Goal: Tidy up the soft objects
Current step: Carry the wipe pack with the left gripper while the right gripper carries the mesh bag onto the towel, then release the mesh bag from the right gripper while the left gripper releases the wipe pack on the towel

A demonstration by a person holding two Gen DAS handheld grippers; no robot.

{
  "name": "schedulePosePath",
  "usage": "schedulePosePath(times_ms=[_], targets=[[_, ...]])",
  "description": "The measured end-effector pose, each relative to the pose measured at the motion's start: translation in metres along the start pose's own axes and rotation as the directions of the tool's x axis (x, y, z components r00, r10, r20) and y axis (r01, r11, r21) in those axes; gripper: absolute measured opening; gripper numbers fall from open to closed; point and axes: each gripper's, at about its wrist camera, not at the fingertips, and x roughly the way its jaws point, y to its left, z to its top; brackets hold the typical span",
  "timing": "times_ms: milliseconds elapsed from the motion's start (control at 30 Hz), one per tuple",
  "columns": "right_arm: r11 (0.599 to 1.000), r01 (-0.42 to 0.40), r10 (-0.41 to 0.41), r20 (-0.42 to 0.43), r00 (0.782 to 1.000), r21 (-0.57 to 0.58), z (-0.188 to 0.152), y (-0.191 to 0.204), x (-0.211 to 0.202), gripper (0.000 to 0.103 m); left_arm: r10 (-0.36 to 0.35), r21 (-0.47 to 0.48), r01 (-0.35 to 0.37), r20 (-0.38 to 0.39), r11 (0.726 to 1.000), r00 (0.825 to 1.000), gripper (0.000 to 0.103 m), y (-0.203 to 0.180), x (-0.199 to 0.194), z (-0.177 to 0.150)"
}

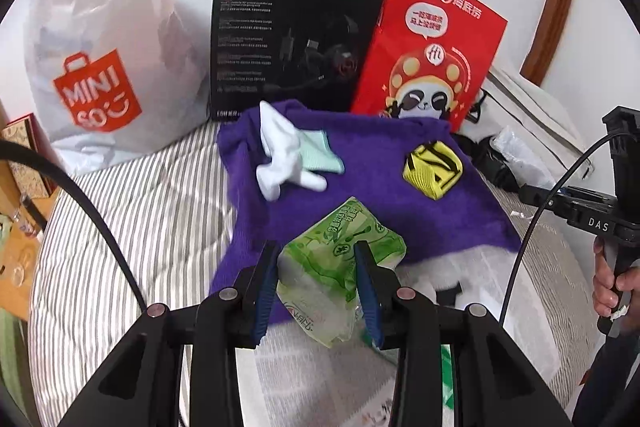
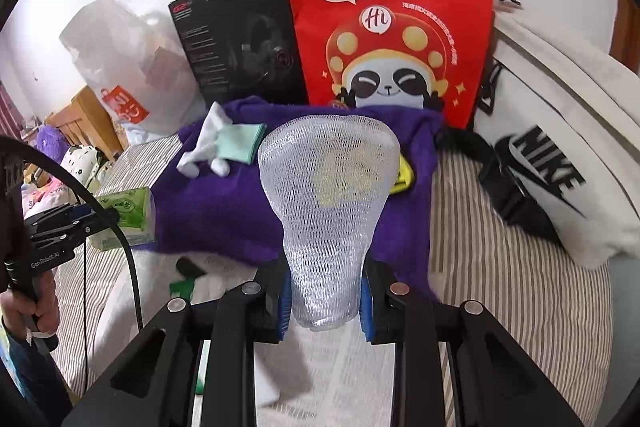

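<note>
Both grippers [image 1: 316,291] [image 2: 326,301] angled down, loaded

I see a fuzzy purple cloth towel [image 1: 360,187], a glossy green plastic tissue pack [image 1: 340,267], and white foam netting [image 2: 328,195], matt and open-meshed.

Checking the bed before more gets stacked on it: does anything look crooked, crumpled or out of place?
The white socks lie crumpled across the mint cloth on the purple towel, not folded. The red paper bag leans tilted against the black box. Nothing looks spilled or torn.
</note>
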Motion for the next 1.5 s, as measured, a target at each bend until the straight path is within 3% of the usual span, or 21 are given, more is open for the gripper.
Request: schedulePosePath(times_ms=[567, 733, 867, 1300, 1500], targets=[[0.995, -0.016, 0.012, -0.042, 0.999, -0.096, 0.076, 0.004, 0.037, 0.027, -0.034, 0.085, 0.036, -0.029, 0.996, 0.999, 0.035, -0.007, 0.044, 0.077], [0.995, -0.032, 0.026, -0.058, 0.998, -0.094, 0.075, 0.001, 0.049, 0.027, -0.04, 0.102, 0.044, -0.046, 0.994, 0.998, 0.035, -0.011, 0.061, 0.083], [0.995, -0.019, 0.008, -0.119, 0.993, -0.094, 0.07, -0.005, 0.064, 0.027, -0.04, 0.098, 0.047, -0.069, 0.994, 0.997, 0.035, -0.01, 0.073, 0.08], [0.987, -0.063, 0.021, -0.275, 0.961, -0.148, 0.048, -0.012, 0.094, 0.027, -0.014, 0.105, 0.025, -0.108, 0.994, 0.994, 0.035, -0.004, 0.089, 0.076], [0.981, -0.051, -0.015, -0.334, 0.942, -0.189, 0.038, -0.006, 0.114, 0.027, -0.012, 0.108, 0.025, -0.122, 0.994, 0.992, 0.036, -0.002, 0.093, 0.074]])
